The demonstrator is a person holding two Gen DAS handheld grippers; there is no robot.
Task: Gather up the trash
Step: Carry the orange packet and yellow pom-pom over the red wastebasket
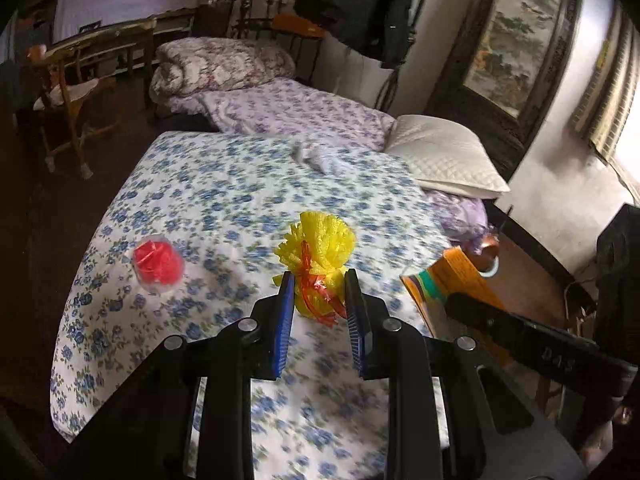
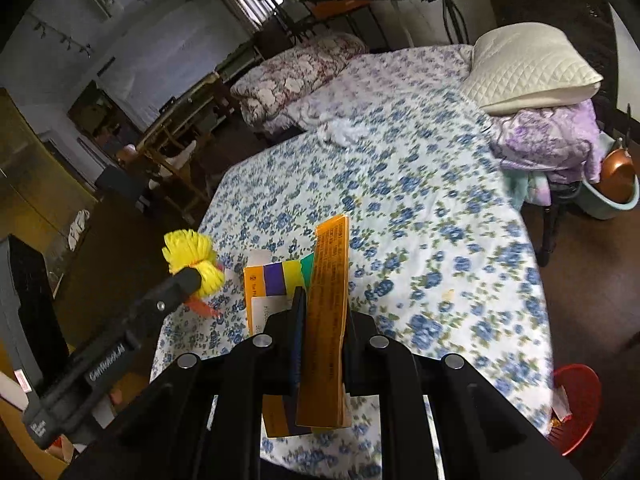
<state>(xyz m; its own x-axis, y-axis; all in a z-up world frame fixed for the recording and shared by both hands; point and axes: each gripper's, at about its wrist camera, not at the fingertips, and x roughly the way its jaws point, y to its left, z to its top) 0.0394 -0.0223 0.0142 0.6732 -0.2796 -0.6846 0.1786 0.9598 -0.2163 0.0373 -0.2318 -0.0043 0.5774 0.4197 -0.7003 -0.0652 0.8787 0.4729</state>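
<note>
From left to right in the left wrist view, a red wad in a clear cup [image 1: 159, 266] lay on the blue-flowered sheet [image 1: 224, 200] of the bed, well apart from the tools. Near the middle, the left gripper [image 1: 319, 292] was clamped on a yellow mesh pouch [image 1: 318, 258] tied with an orange ribbon [image 1: 316, 290]; both blue pads [image 1: 285, 320] pressed the tied lower part, and the pouch's long axis ran away from the camera, its frilled end fanning upward and forward beyond the fingertips. Whether the pouch touched the sheet could not be told. Farther back lay a crumpled white tissue [image 1: 320, 158] and, to the right, a quilted white pillow [image 1: 444, 156]. At the right edge the orange box [image 1: 452, 276] showed, held by the other tool. In the right wrist view, the pouch [image 2: 192, 258] appeared at left on the tip of the left tool, near the box. The right gripper [image 2: 324, 300] was closed on the flattened orange box [image 2: 326, 304], edge-on between the jaws, its long axis pointing forward along the fingers, over the near part of the sheet. A red basket [image 2: 578, 404] stood on the floor at lower right.
</note>
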